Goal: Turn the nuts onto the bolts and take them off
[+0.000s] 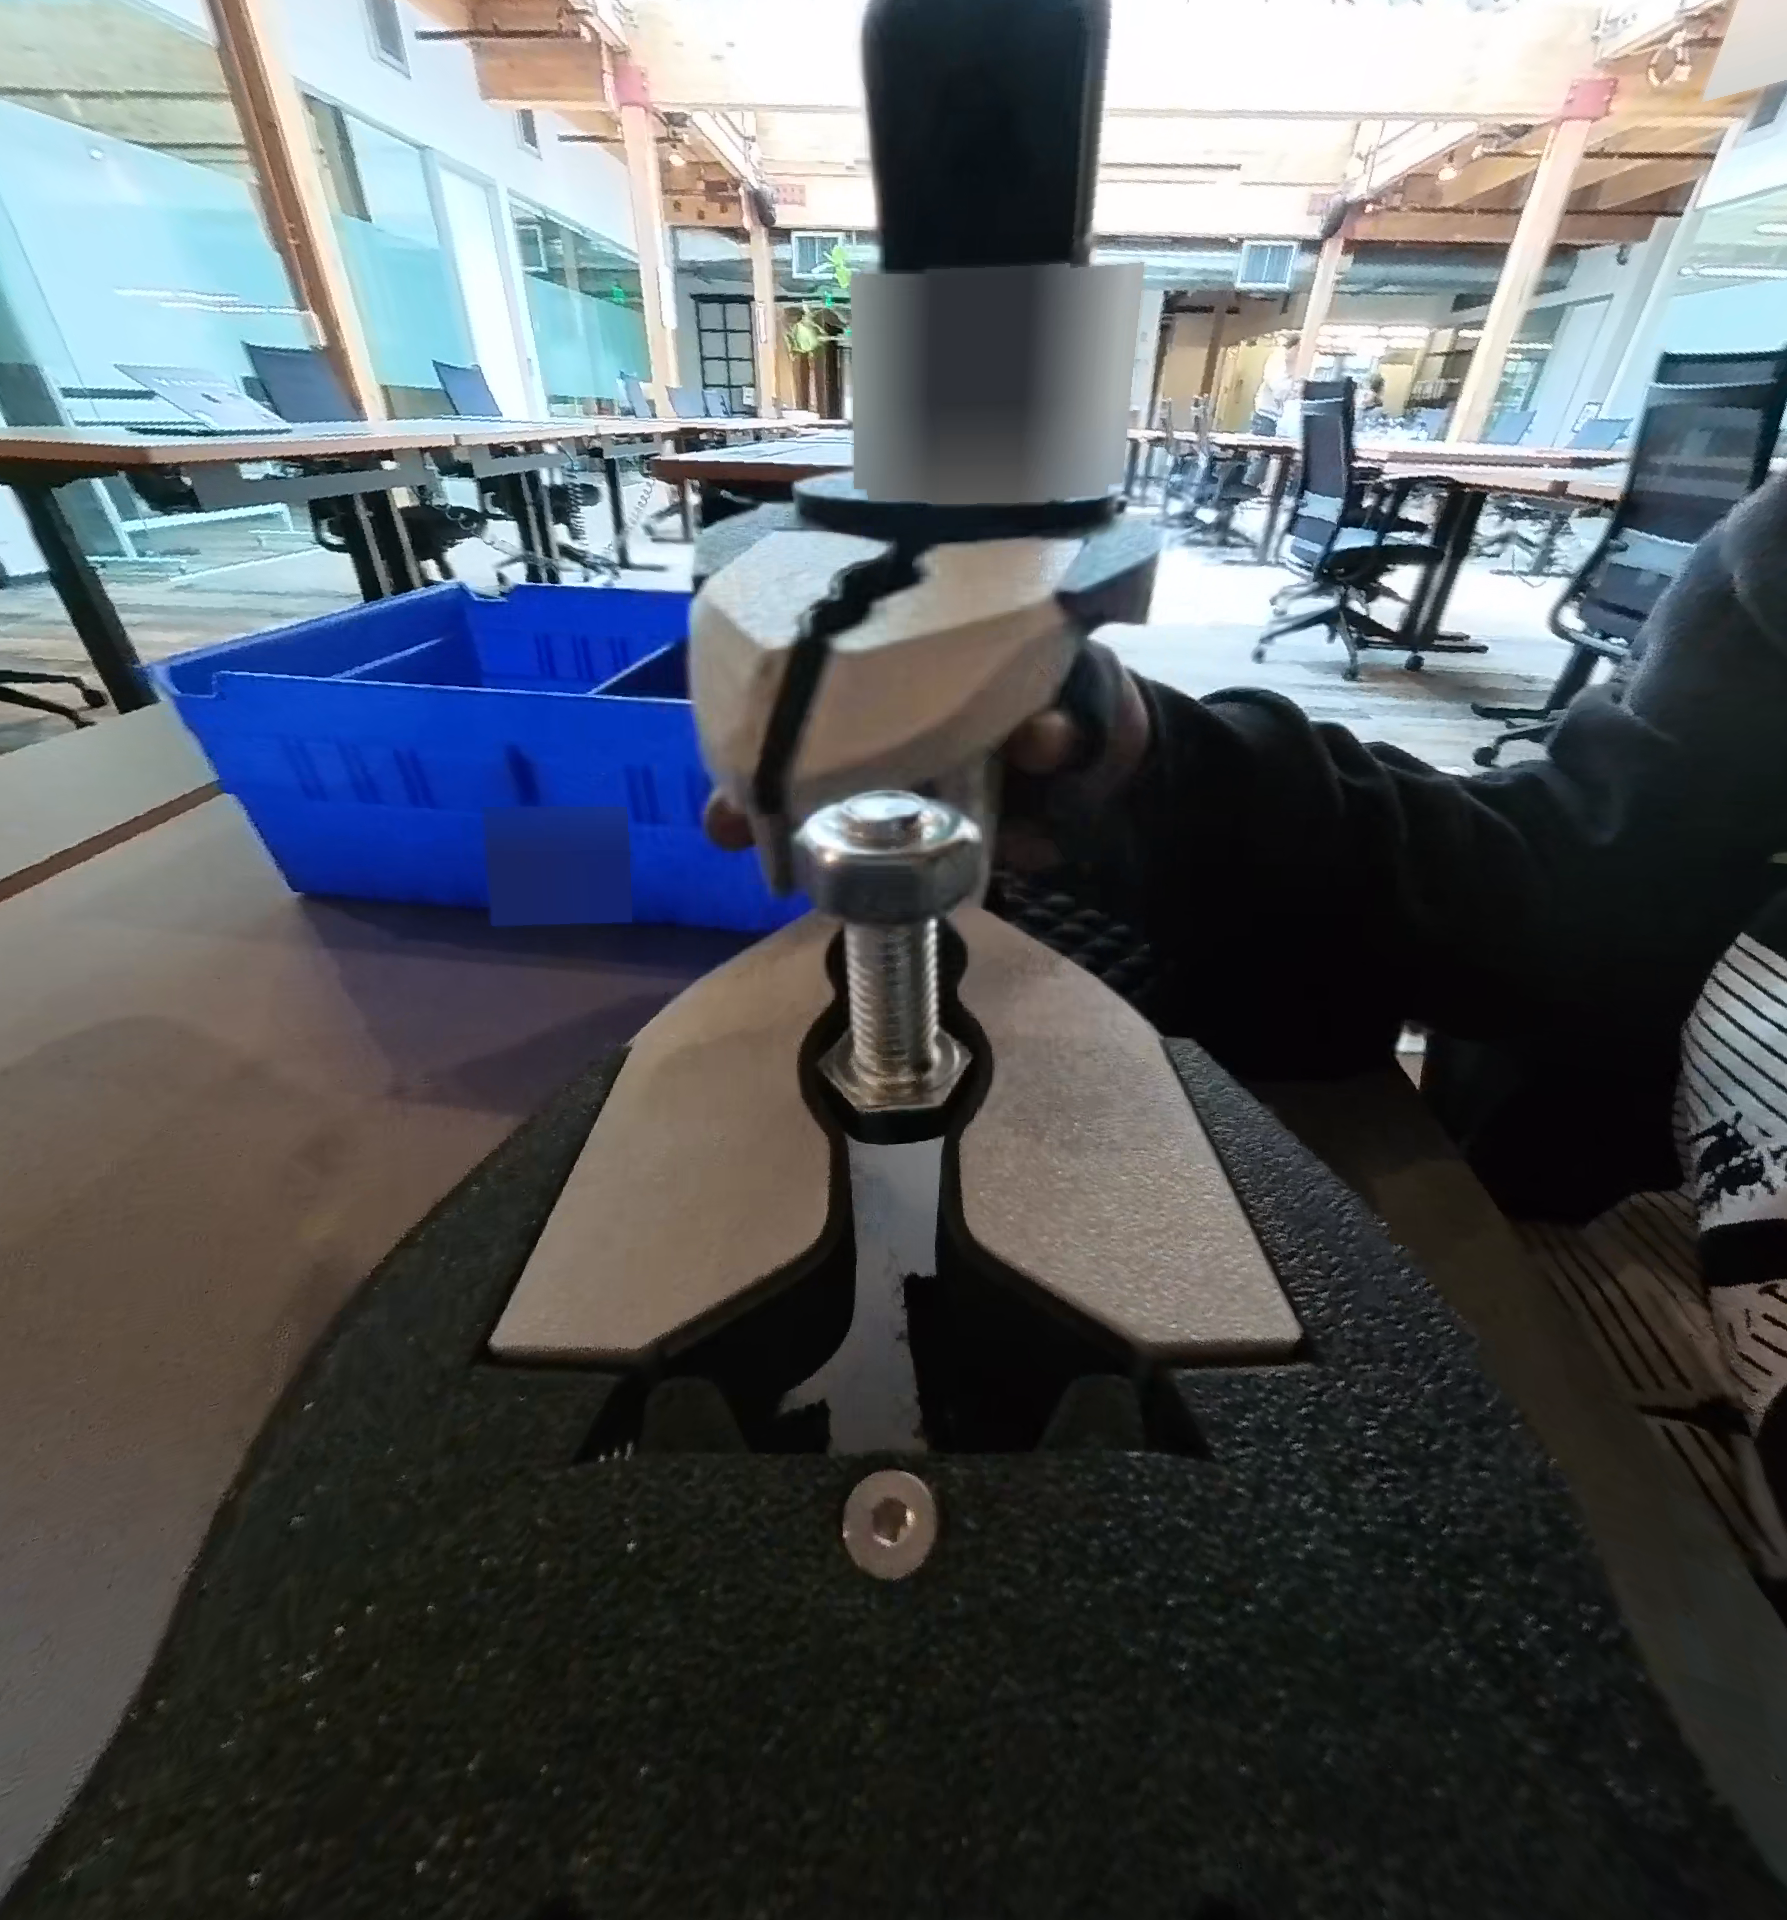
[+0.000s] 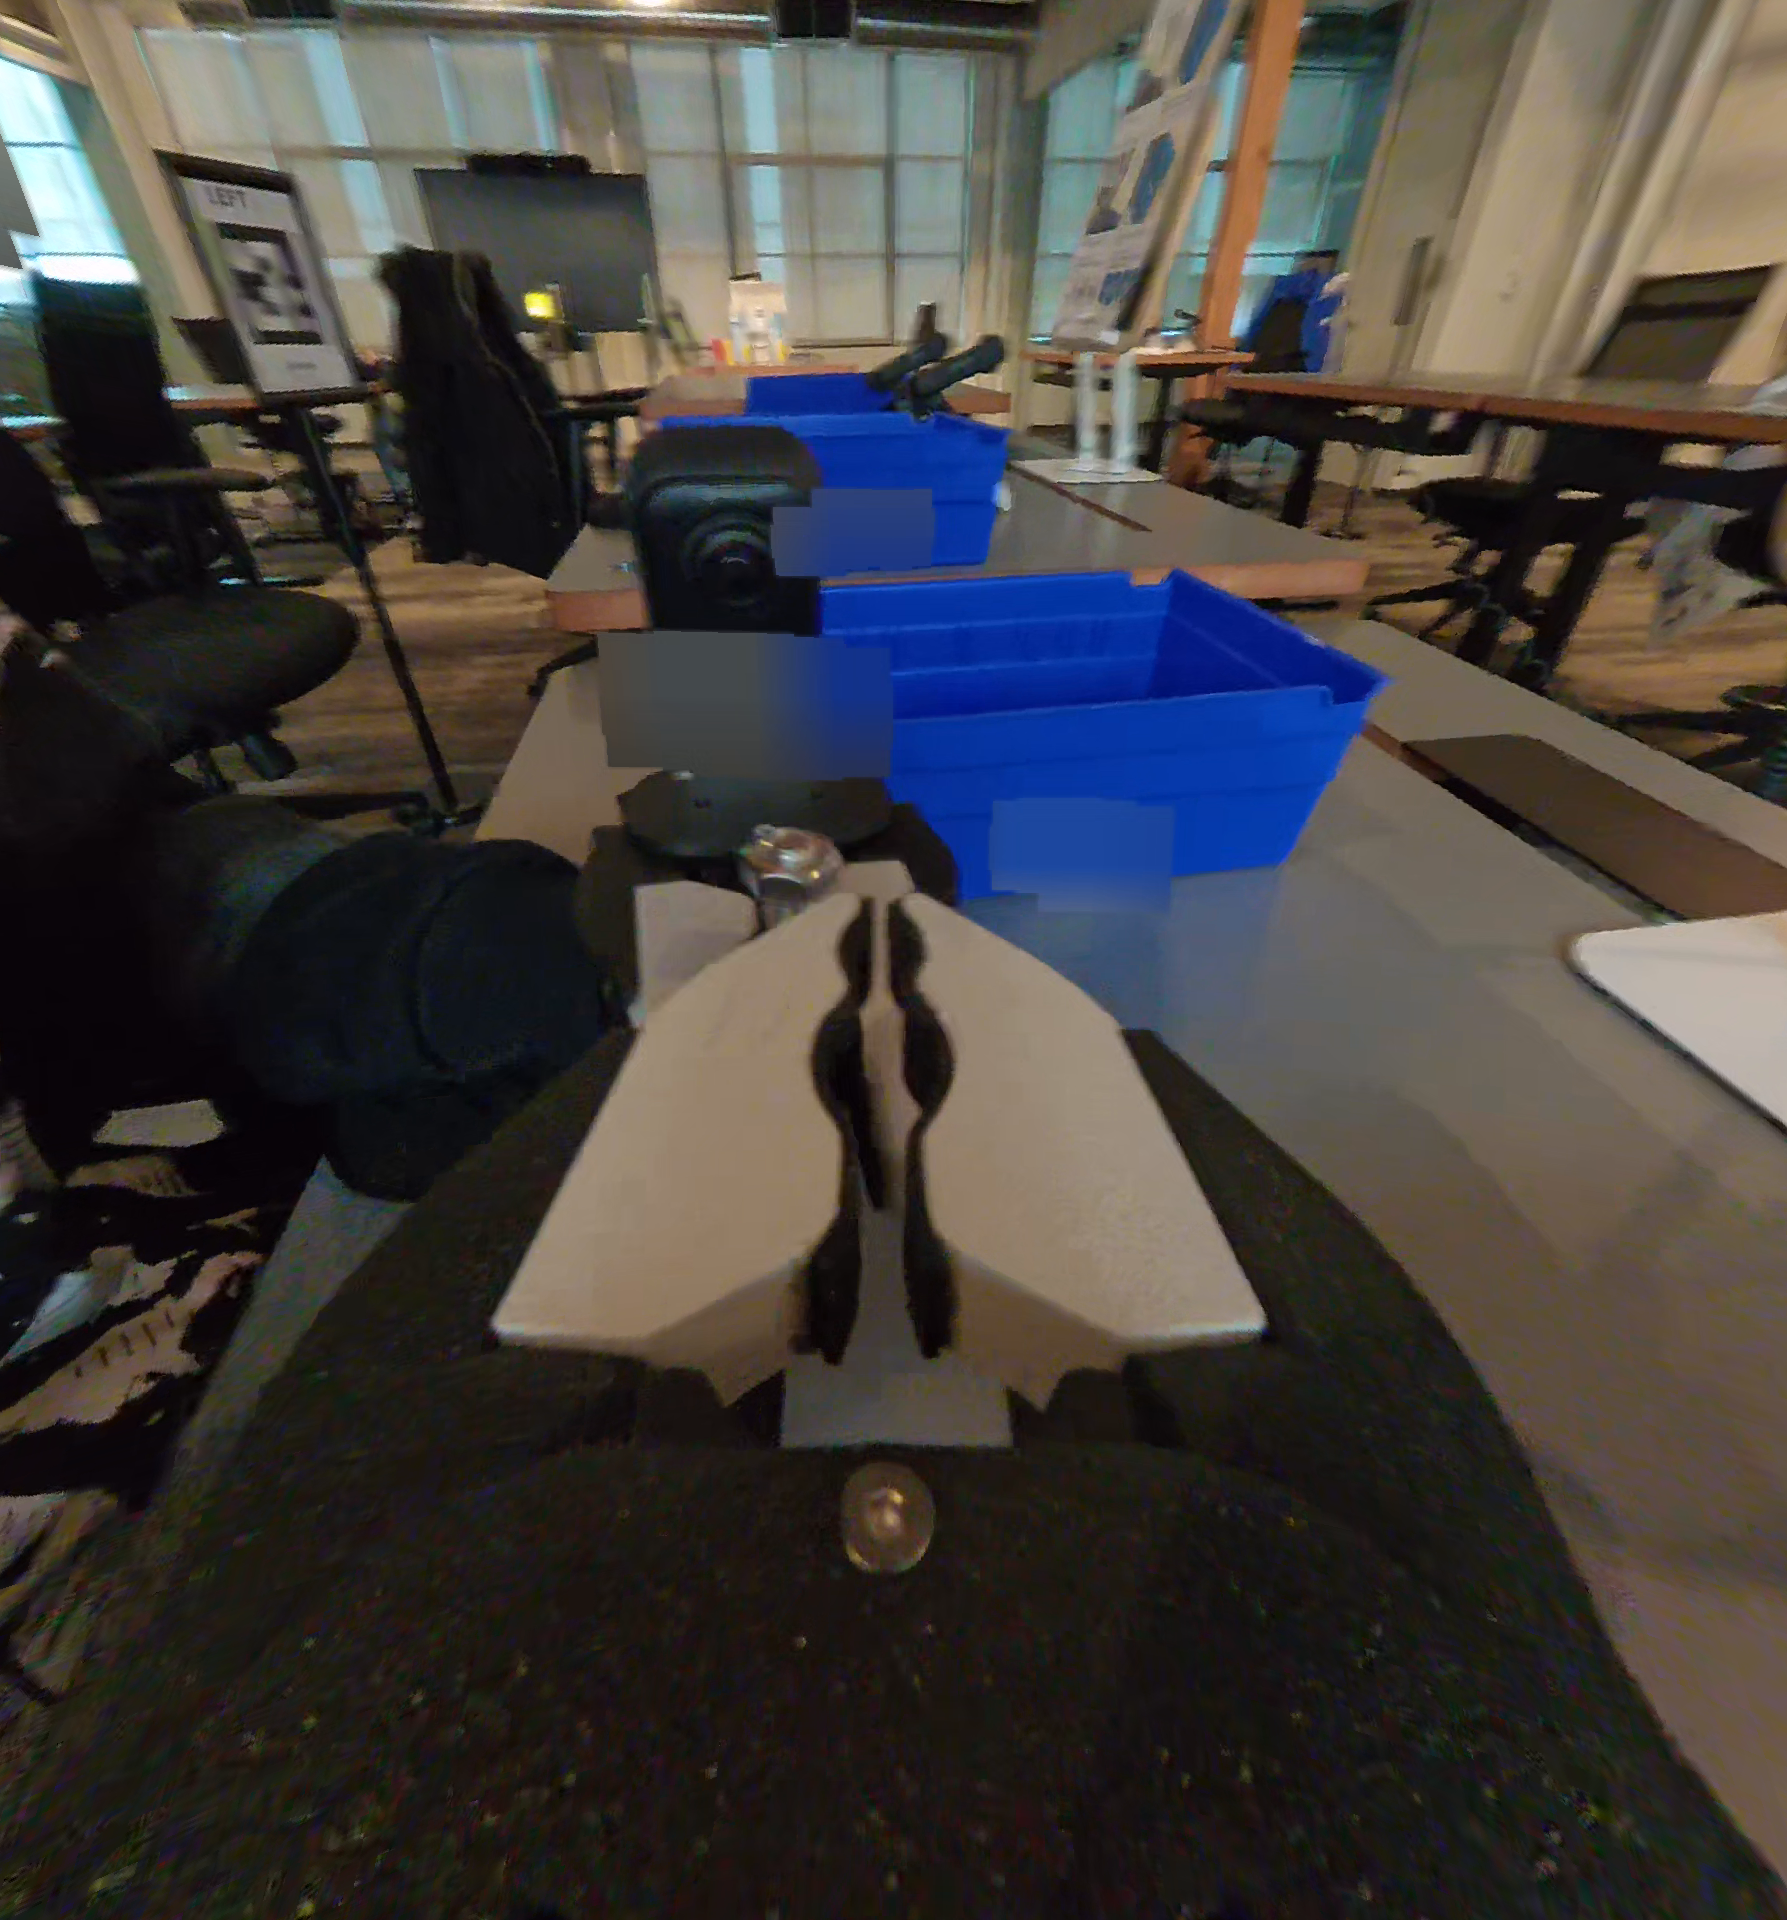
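Left wrist view, centre frame: left hand-held gripper (image 1: 889, 1023), grey textured pads on black body, clamped on a silver threaded steel bolt (image 1: 889, 997). Bolt stands upright; hex head seated in the notch between the pads, shank rising above them. Silver hex nut (image 1: 891, 857) sits at the top of the shank, bolt end showing through it.

Just above and behind the nut: right hand-held gripper (image 1: 795, 831), pointing down toward it, pads drawn together with only a thin dark seam between. Whether its tips touch the nut cannot be told. A hand in a black sleeve (image 1: 1284, 862) grips it from the right of frame.

Right wrist view: same right hand-held gripper (image 2: 881, 914) at centre, pads nearly meeting, nothing seen between them. Nut (image 2: 790, 862) lies just beyond the tips, slightly left, with the left unit's black camera above it.

Blue plastic divided bin (image 1: 432, 769) stands on the grey-brown desk (image 1: 141, 1091), left of centre, behind the grippers.
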The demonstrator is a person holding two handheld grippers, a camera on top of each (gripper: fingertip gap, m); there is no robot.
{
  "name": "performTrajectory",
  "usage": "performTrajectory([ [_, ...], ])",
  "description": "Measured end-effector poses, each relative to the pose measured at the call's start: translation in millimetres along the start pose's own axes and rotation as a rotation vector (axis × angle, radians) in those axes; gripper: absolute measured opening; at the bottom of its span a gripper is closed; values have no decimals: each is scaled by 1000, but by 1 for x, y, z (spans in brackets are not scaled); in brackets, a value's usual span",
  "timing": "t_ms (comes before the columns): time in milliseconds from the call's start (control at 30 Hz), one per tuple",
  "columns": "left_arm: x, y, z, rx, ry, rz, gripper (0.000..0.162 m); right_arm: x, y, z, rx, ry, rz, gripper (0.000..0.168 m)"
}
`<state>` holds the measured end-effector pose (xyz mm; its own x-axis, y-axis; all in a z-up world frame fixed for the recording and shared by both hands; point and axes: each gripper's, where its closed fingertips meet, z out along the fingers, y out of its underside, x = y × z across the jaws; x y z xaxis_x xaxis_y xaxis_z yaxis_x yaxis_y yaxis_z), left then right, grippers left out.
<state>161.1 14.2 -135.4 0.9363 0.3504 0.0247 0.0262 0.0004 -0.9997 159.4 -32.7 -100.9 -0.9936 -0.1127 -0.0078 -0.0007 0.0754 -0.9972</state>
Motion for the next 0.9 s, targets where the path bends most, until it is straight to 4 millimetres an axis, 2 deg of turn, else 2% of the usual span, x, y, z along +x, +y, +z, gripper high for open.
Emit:
performTrajectory([
  [67,1,-1,-1,8,2,3,13,6,-5,-10,33,22,-7,0],
  [133,1,0,0,0,4,6,13,-1,-12,-10,73,-18,1,0],
  [267,2,1,1,-6,6,7,13,-15,2,8,-25,-71,-17,32],
  [333,1,1,1,-5,6,5,12,-20,5,14,-47,-87,-22,36],
  [400,2,1,1,-7,9,5,12,-16,6,15,-54,-59,-21,34],
  [500,1,0,0,2,8,1,13,1,3,-1,-35,5,-7,6],
  [600,1,0,0,2,9,1,13,4,-13,-16,75,-14,56,1],
  [667,1,1,1,-4,11,0,13,-2,-12,-10,65,-37,50,13],
  [767,2,1,1,-5,9,4,12,-16,-4,9,5,-79,17,43],
  [800,1,1,1,-5,8,3,12,-20,-2,14,-6,-94,12,47],
  [867,1,1,1,-7,10,2,12,-20,4,19,-41,-76,-5,46],
  [900,2,1,1,-8,11,4,12,-14,6,18,-51,-42,-15,38],
])
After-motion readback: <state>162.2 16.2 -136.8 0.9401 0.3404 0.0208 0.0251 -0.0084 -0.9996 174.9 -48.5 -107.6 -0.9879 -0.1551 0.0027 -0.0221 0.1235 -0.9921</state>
